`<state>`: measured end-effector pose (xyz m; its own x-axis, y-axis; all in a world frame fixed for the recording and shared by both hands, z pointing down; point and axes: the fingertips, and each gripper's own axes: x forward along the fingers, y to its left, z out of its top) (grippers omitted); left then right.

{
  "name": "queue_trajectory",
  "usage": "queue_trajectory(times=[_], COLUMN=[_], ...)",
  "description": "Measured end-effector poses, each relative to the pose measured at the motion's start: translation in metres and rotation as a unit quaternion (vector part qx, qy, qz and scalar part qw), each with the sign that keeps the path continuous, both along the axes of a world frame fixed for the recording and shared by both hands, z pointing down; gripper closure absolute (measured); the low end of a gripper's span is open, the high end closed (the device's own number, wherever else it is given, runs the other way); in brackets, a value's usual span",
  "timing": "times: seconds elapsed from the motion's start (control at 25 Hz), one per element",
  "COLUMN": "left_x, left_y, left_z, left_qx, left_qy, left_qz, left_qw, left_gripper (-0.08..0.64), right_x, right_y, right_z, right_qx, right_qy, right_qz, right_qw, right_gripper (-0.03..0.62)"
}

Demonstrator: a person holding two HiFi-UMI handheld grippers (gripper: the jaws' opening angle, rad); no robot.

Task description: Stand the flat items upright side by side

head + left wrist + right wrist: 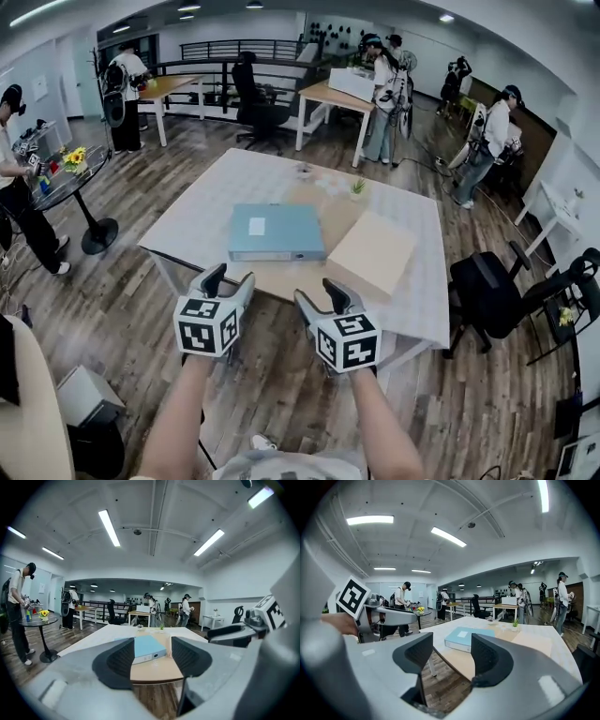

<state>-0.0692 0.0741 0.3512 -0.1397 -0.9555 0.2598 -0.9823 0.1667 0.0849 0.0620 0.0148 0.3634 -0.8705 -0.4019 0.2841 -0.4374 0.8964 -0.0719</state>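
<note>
Binder point(277, 232), tan box point(373, 253) lie flat; your left fingers point(214, 278), right fingers point(337, 294) gape empty. Stood unsupported, binder may topple.

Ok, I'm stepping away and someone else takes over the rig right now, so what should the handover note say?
Left tongs: open, empty, short of the near edge of the table.
Right tongs: open, empty, also short of the table.
Blue binder: lying flat on the table.
Tan flat box: lying flat just right of the binder, turned at an angle.
Done: nothing stood up yet.
Left: stand both upright, side by side.
</note>
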Motion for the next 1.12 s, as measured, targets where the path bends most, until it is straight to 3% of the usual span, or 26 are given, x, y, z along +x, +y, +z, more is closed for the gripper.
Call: queue_trajectory(times=[0.32, 0.72, 1.12], left_x=[-0.033, -0.092, -0.166], left_y=[-0.020, -0.047, -0.152], left_z=[0.015, 0.035, 0.044], left_qx=[-0.003, -0.018, -0.024], left_qy=[0.003, -0.006, -0.026], left_qz=[0.034, 0.036, 0.054], left_qw=[0.9994, 0.9992, 0.9979], left_gripper=[0.310, 0.310, 0.310], right_x=[-0.032, -0.091, -0.160], right_y=[-0.012, -0.050, -0.154], right_z=[0.012, 0.026, 0.037], right_qx=[-0.005, -0.008, -0.006], right_qy=[0.004, -0.008, -0.016], right_qz=[0.032, 0.040, 0.057], right_qw=[0.999, 0.999, 0.998], right_gripper=[0.333, 0.324, 0.321])
